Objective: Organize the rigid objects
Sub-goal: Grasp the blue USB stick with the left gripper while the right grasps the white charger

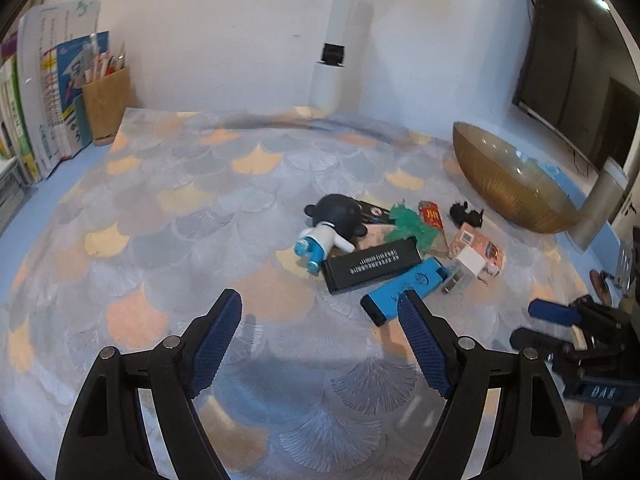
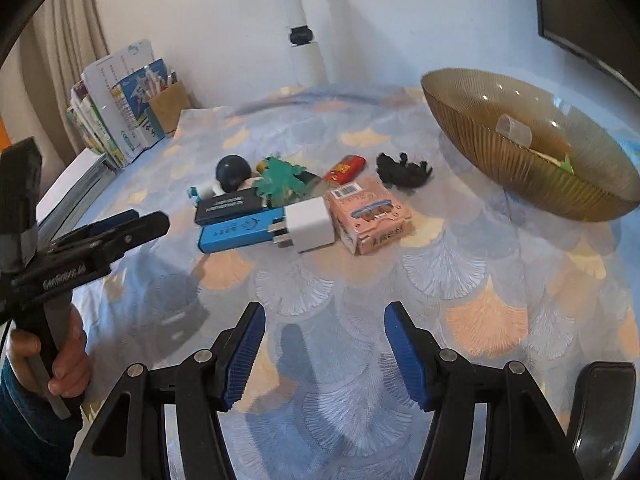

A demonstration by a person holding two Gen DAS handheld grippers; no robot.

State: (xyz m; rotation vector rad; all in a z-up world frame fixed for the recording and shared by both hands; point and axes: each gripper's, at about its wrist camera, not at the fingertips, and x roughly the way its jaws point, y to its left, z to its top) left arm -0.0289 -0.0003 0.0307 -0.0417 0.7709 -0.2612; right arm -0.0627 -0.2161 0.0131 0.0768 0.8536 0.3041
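A heap of small objects lies on the scale-patterned cloth [image 1: 168, 216]: a toy figure [image 1: 332, 224] with a dark head, a black box [image 1: 372, 266], a blue box [image 1: 404, 284], a white charger plug [image 1: 468, 266], a pink card box [image 1: 480, 250], a green tuft [image 1: 408, 226], a red packet [image 1: 430, 214] and a black clip [image 1: 466, 214]. My left gripper [image 1: 320, 304] is open and empty, just short of the blue box. My right gripper [image 2: 326, 312] is open too, nothing between its fingers, a little before the charger plug [image 2: 310, 224] and pink box [image 2: 370, 216].
A ribbed amber bowl [image 2: 520, 176] stands at the back right with a clear scrap inside. Books [image 1: 48, 92] and a pen holder [image 1: 106, 106] line the back left wall. A white pole [image 1: 332, 52] rises behind the heap. A dark monitor [image 1: 576, 80] hangs at right.
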